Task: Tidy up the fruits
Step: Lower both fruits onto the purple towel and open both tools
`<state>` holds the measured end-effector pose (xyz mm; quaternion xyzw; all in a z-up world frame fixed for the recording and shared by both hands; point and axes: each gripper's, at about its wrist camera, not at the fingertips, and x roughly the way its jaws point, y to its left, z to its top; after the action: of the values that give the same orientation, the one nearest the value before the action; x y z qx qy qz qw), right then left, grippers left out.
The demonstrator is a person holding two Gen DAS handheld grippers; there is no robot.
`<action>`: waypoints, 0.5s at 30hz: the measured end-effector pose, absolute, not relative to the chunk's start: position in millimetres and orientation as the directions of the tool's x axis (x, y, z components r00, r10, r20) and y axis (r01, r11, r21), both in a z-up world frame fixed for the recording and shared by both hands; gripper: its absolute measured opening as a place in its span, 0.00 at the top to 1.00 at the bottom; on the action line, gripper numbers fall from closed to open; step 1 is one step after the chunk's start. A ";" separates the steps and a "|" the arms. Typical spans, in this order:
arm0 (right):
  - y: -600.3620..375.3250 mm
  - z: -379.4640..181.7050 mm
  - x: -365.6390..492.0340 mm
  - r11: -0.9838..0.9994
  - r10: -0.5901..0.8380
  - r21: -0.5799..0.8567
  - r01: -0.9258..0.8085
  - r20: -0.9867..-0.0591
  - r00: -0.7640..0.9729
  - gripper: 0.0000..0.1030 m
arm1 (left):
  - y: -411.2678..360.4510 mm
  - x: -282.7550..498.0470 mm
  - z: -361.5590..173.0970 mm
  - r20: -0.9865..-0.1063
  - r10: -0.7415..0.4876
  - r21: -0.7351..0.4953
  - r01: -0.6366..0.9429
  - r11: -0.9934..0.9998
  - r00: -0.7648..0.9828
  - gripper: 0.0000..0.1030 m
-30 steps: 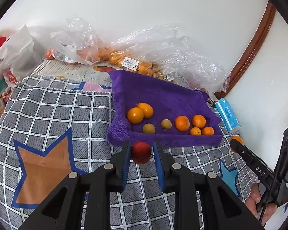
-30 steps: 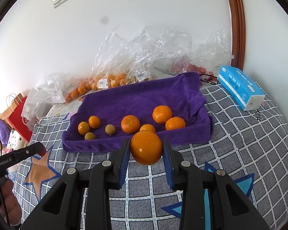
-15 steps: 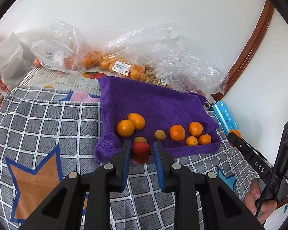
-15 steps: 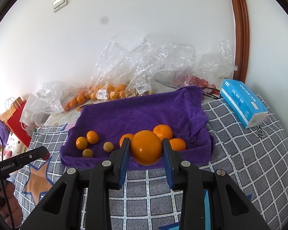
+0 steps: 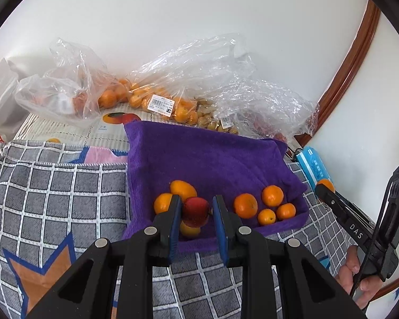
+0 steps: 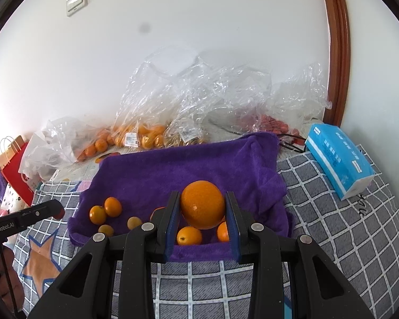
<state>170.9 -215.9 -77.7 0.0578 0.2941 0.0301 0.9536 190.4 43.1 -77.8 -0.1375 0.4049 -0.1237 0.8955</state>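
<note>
We see the left gripper clamped on a small red fruit, maybe an apple, held above the purple towel near its front edge. Right gripper pinches a big orange over the towel's right half, loose oranges below.

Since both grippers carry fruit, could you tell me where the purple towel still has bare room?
The purple towel is bare across its back half, toward the plastic bags. Its front strip is crowded with oranges, apart from small gaps.
</note>
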 end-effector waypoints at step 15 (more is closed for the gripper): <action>-242.2 -75.0 211.4 0.993 0.053 0.116 0.010 -0.525 0.849 0.68 | 53.5 235.8 -76.7 -0.687 -0.302 -0.334 0.082 0.939 0.661 0.78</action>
<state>211.4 -242.2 -75.0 0.0571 0.2744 0.0113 0.9598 235.8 53.5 -76.7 -0.1383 0.3975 -0.1066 0.9008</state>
